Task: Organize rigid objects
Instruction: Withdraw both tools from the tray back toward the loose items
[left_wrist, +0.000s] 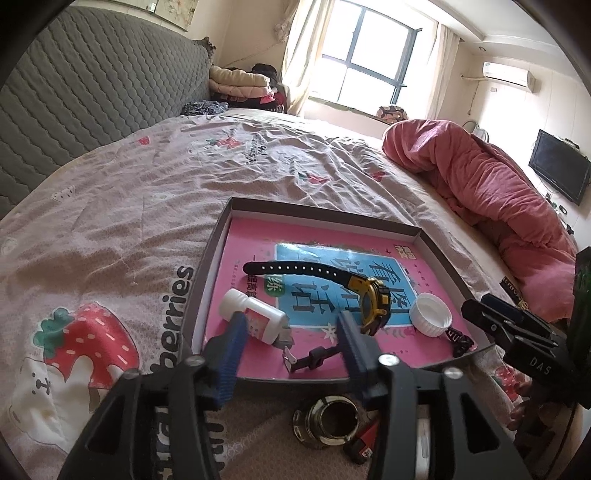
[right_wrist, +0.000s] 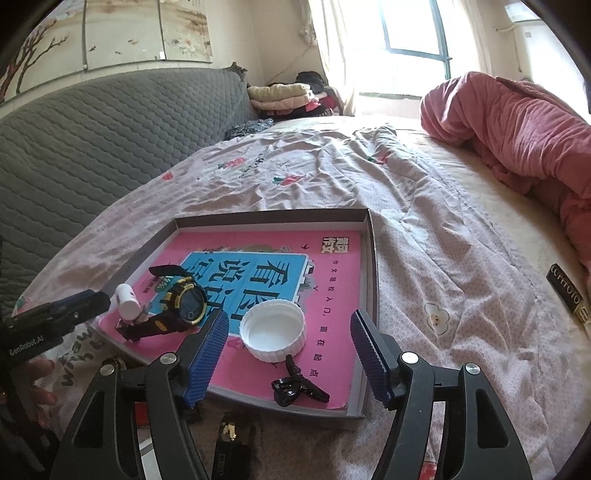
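A: The left gripper (left_wrist: 291, 343) stood wide over the near edge of the shallow grey cardboard tray (left_wrist: 207, 258) on the bed, its blue ribbed pads (left_wrist: 231, 341) pressing on nothing. Between them its own camera showed the small white plastic bottle (left_wrist: 255, 314) lying on its side, touching the left pad or just behind it, I could not tell which, and the buckle end of the black-and-yellow digital wristwatch (left_wrist: 373, 301).

B: The right gripper (right_wrist: 290, 345) was wide too, nothing clamped. The white ribbed plastic cap (right_wrist: 273, 334) lay open side up between its pads, apart from both, on the pink book cover lining the tray. A small black glossy clip (right_wrist: 295, 386) lay just in front of the cap.

A: From the left view that clip was only a dark scrap at the tray's right edge. That view alone showed a round brass-coloured metal ring (left_wrist: 328, 417) and a red-and-black lighter (left_wrist: 364, 441) on the bedsheet, outside the tray, beneath the gripper.

B: The right view alone showed a black rectangular box with gold lettering (right_wrist: 567, 291) far to the right on the strawberry-print bedsheet (right_wrist: 424, 258), well apart from the tray, near the rumpled pink quilt (right_wrist: 517, 122).
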